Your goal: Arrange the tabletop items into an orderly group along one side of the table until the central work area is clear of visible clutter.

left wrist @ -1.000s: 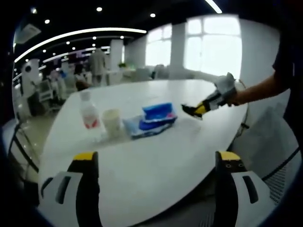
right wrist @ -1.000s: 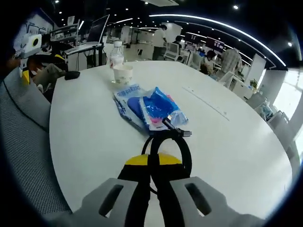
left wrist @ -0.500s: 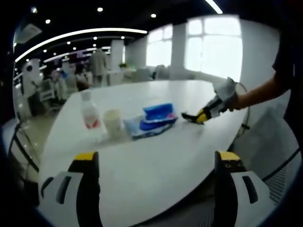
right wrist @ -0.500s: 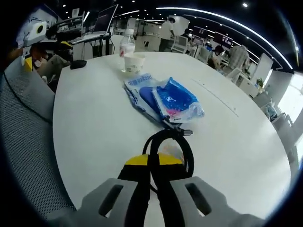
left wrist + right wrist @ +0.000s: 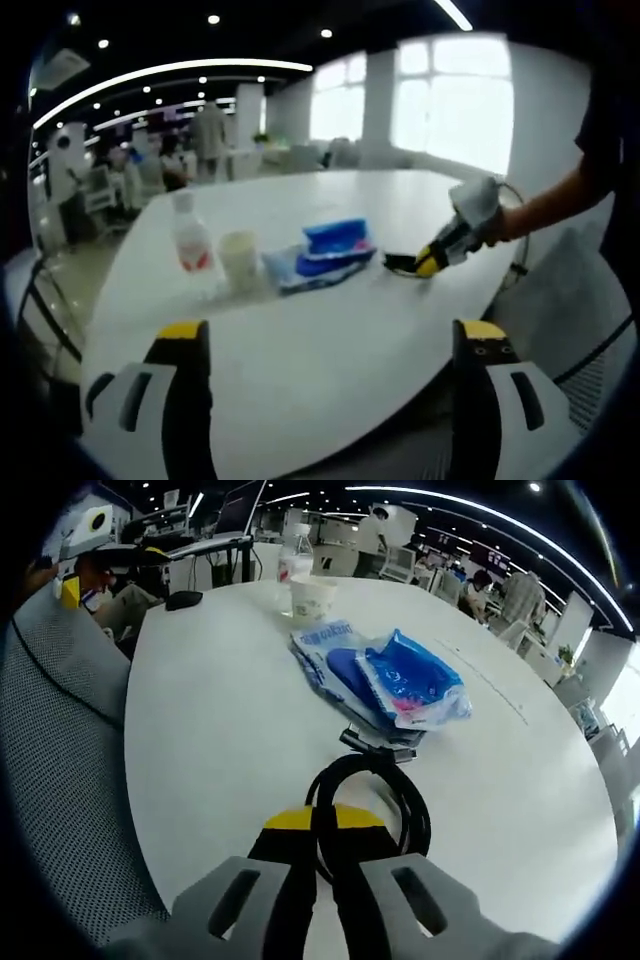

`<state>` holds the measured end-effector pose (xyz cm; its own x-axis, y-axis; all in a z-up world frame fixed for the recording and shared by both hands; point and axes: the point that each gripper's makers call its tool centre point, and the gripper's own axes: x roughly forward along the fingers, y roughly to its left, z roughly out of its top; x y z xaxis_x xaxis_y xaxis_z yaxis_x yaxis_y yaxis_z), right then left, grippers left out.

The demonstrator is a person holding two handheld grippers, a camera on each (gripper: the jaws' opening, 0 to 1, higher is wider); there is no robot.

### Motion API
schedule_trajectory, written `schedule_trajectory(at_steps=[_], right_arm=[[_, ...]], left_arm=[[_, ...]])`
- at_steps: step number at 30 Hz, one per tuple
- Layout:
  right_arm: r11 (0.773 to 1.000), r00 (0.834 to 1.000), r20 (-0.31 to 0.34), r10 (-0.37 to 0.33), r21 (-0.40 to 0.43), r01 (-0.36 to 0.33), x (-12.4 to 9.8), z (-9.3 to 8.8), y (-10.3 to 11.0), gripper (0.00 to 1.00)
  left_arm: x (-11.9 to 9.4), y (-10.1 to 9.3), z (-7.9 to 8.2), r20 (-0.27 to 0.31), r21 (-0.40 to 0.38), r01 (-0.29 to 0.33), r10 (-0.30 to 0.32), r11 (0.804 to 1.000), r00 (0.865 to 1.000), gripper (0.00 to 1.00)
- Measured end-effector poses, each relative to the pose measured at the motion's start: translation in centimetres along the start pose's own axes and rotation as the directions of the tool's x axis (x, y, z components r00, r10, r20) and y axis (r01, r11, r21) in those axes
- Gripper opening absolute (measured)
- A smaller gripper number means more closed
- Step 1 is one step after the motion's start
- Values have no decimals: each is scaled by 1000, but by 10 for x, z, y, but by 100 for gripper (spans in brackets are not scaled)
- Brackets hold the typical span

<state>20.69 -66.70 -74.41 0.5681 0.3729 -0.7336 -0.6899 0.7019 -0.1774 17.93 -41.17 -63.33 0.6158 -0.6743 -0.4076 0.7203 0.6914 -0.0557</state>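
Right gripper (image 5: 322, 825): we find it low over the table (image 5: 220, 740), jaws clenched on a coiled black cable (image 5: 372, 780), loop toward 12 o'clock, plug end touching the blue packets (image 5: 395, 680). Left gripper view: it (image 5: 425, 262) reaches in from 3 o'clock, pointing toward 9.

Left gripper (image 5: 325, 345): jaws released, holding nothing.

Packets: long axis 10-to-4. Cup (image 5: 312, 597) and bottle (image 5: 297, 562) at 12.

Two facing low views across one white table (image 5: 330, 330), blue packets (image 5: 400, 680) shared.
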Motion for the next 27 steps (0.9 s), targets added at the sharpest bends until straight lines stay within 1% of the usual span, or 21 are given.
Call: schedule_trajectory(at_steps=[2, 4, 10, 15, 17, 18, 19, 23, 27], right_arm=[[1000, 1000, -8, 4, -3, -4, 2, -1, 2, 2], [1000, 1000, -11, 13, 12, -12, 3, -4, 3, 2], [1000, 1000, -23, 19, 5, -19, 5, -7, 6, 3], [999, 999, -23, 24, 41, -23, 7, -9, 8, 4], [997, 999, -10, 38, 72, -37, 9, -9, 10, 4], [995, 999, -18, 39, 97, -37, 9, -10, 10, 4], [994, 999, -13, 34, 107, -33, 9, -9, 8, 5], [992, 1000, 4, 24, 120, -24, 5, -5, 5, 9], [988, 1000, 17, 10, 153, -12, 0, -1, 0, 14]], left_arm=[[0, 0, 0, -1, 0, 0, 0, 1000, 1000, 98], [0, -1, 0, -3, 2, 1, -1, 1000, 1000, 97], [0, -2, 0, -7, 7, 6, -6, 1000, 1000, 97], [1, -3, 0, -11, 9, 6, -6, 1000, 1000, 97], [1, -3, 0, -11, 10, 5, -4, 1000, 1000, 97], [1, -4, 0, -12, 10, 5, -4, 1000, 1000, 97], [1, -4, 1, -13, 11, 5, -5, 1000, 1000, 97], [1, -5, 2, -12, 13, 6, -6, 1000, 1000, 97], [1, -6, 2, -11, 13, 6, -6, 1000, 1000, 97]])
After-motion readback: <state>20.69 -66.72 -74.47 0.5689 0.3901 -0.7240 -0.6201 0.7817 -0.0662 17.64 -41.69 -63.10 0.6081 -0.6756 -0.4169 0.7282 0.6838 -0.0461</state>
